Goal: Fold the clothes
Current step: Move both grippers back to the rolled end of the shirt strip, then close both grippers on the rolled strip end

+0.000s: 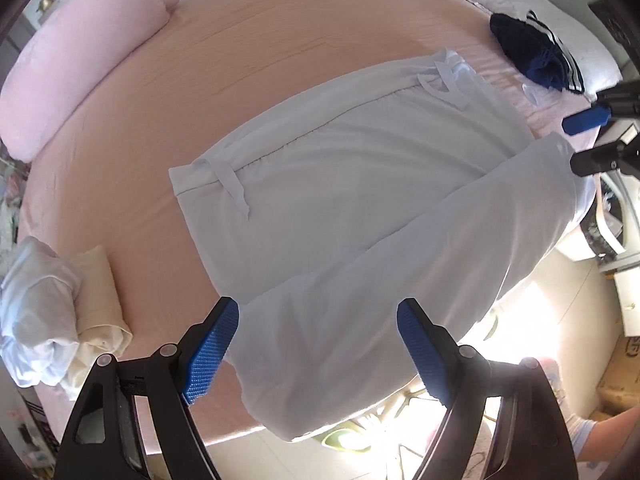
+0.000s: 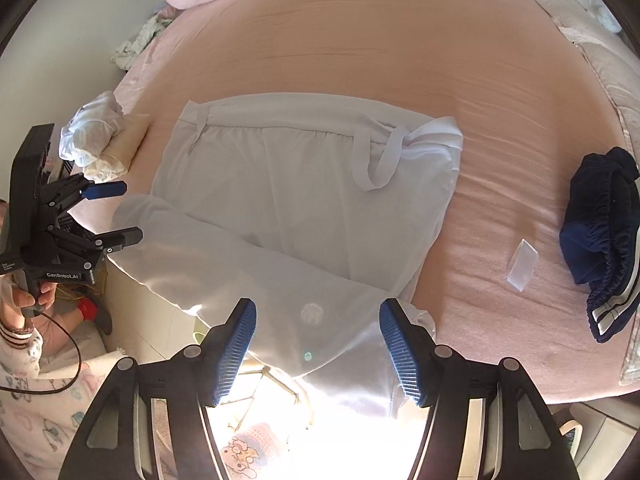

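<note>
Left wrist view: white trousers [image 1: 340,184] lay spread on the pink bed [image 1: 240,40], waistband toward 11 o'clock, one leg folded across and hanging over the bed edge at 6 o'clock.
Left gripper [image 1: 318,344]: jaws stood wide apart above the hanging leg, pads touching no cloth, nothing held.
Right wrist view: right gripper [image 2: 318,352] hovered over the same leg near the bed edge; jaws parted, pads clear of the fabric, nothing gripped.
Drawstring [image 2: 380,160]: looped flat on the waistband toward 1 o'clock.
Navy shorts [image 2: 604,240]: crumpled at 3 o'clock, well apart from the trousers.
White and cream clothes [image 2: 100,140]: bunched at 10 o'clock by the bed's edge.
Pink pillow [image 1: 84,68]: at 10 o'clock in the left wrist view.
Person's hand [image 2: 28,300]: gripped the left gripper's handle.
</note>
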A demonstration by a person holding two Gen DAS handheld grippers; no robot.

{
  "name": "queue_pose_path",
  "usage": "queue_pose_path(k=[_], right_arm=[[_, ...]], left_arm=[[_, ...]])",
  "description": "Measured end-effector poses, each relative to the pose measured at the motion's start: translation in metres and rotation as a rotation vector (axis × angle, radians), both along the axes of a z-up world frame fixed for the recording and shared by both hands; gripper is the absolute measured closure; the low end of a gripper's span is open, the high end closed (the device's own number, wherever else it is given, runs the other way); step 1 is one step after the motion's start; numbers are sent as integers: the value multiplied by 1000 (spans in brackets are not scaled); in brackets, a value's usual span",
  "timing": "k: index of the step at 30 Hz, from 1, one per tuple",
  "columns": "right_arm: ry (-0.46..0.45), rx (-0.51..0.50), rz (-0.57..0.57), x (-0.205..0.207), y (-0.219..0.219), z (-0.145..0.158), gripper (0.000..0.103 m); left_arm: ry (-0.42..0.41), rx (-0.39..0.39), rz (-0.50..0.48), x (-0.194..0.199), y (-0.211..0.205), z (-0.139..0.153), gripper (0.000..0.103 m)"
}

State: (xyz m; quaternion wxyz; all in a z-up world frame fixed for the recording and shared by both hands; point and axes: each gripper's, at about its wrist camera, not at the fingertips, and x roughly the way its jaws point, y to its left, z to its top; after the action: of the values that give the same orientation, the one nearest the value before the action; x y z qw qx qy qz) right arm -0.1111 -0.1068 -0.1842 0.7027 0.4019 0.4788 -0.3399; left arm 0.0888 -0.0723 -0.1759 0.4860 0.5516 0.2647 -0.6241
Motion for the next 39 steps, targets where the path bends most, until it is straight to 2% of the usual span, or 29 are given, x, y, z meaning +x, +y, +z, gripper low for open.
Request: queue_pose_path(k=[4, 8, 11, 17, 19, 21, 25, 30, 34, 39], right_arm=[[28, -6, 50, 19, 7, 2, 39], [37, -38, 85, 30, 19, 9, 39], [40, -53, 107, 33, 26, 10, 39], [86, -103, 183, 40, 42, 5, 39], [107, -137, 228, 45, 50, 3, 39], [138, -169, 290, 54, 59, -1, 39], [273, -263, 401, 68, 82, -12, 39], [413, -417, 501, 78, 110, -22, 39], [520, -501, 568, 85, 127, -34, 39], [694, -600, 670, 84, 150, -59, 39]], left_arm=[[-128, -45, -80, -7, 16, -12, 22], [-172, -28, -146, -8, 16, -26, 22], [-163, -13, -157, -9, 11, -30, 22], [-41, -1, -105, -2, 3, -13, 22], [-58, -24, -103, -2, 6, -10, 22], [-122, -58, -116, 1, 10, -14, 22], [-372, -161, -171, -13, 25, -29, 22], [-516, -243, -276, -32, 46, -44, 22], [-675, -340, -387, -48, 66, -55, 20], [-811, -393, -476, -58, 85, -73, 15]])
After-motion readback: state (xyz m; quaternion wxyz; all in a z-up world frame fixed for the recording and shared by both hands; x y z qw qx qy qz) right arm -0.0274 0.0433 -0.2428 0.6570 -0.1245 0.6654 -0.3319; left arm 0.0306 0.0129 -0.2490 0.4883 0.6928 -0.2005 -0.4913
